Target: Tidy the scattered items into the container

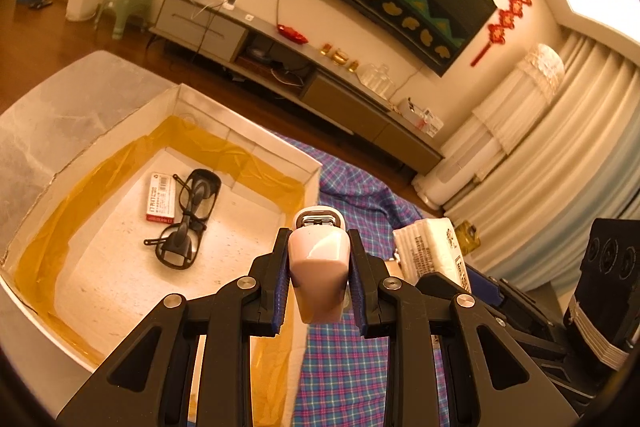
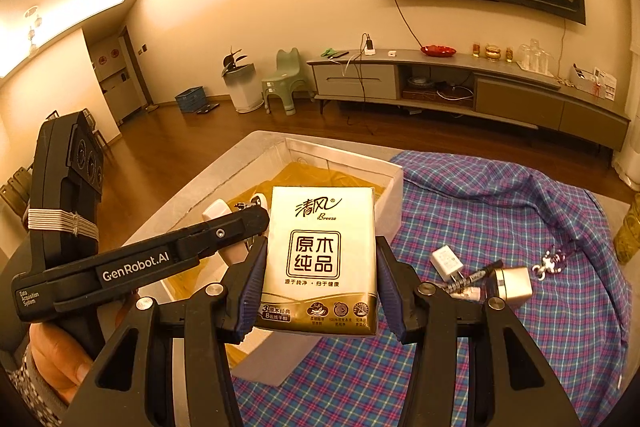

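My left gripper (image 1: 319, 263) is shut on a small white shaver-like device (image 1: 318, 259) and holds it over the near right rim of the white box (image 1: 248, 141) lined with yellow film. Inside the box lie black glasses (image 1: 188, 217) and a small red-and-white packet (image 1: 161, 197). My right gripper (image 2: 320, 279) is shut on a pack of tissues (image 2: 320, 259), held above the box's right edge (image 2: 390, 187). The left gripper's body (image 2: 140, 263) shows in the right wrist view, left of the pack. The tissue pack also shows in the left wrist view (image 1: 430, 247).
On the blue plaid cloth (image 2: 500, 207) right of the box lie a white charger (image 2: 446, 261), a black marker (image 2: 476, 277), a silver cube-like item (image 2: 514, 285) and a keyring (image 2: 552, 261). A TV cabinet (image 2: 460, 83) stands against the far wall.
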Tool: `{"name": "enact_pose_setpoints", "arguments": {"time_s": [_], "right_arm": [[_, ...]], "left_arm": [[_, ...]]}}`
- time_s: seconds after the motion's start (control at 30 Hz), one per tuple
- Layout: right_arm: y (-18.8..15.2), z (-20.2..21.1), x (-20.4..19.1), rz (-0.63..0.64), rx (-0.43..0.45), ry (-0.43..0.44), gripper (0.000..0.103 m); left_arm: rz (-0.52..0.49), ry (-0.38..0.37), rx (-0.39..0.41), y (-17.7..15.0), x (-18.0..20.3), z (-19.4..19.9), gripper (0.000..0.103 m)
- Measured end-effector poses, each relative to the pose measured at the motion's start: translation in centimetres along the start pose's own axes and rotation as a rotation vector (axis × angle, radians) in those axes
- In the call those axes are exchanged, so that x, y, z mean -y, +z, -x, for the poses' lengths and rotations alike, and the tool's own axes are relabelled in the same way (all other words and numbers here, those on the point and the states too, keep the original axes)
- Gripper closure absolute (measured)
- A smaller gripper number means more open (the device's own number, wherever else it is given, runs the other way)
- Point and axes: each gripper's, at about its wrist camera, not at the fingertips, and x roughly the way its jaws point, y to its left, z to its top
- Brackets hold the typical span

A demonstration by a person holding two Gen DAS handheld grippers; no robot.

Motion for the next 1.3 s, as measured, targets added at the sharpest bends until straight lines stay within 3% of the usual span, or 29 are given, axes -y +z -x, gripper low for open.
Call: {"name": "enact_pose_setpoints", "arguments": {"time_s": [0.4, 0.63, 1.3], "right_arm": [[1.4, -2.6, -0.8, 0.039, -0.038, 0.026, 0.051], [2.5, -4.4, -1.0, 0.062, -0.064, 0.037, 0.051], [4.7, -11.6, -0.3, 0.103, -0.188, 0.037, 0.051]], "left_arm": [[0.129, 0.010, -0.017, 1.3, -3.7, -0.6, 0.077], [0.194, 0.040, -0.069, 1.1, -5.3, -2.2, 0.077], [0.230, 0.108, -0.194, -0.7, -5.3, -6.0, 0.077]]}}
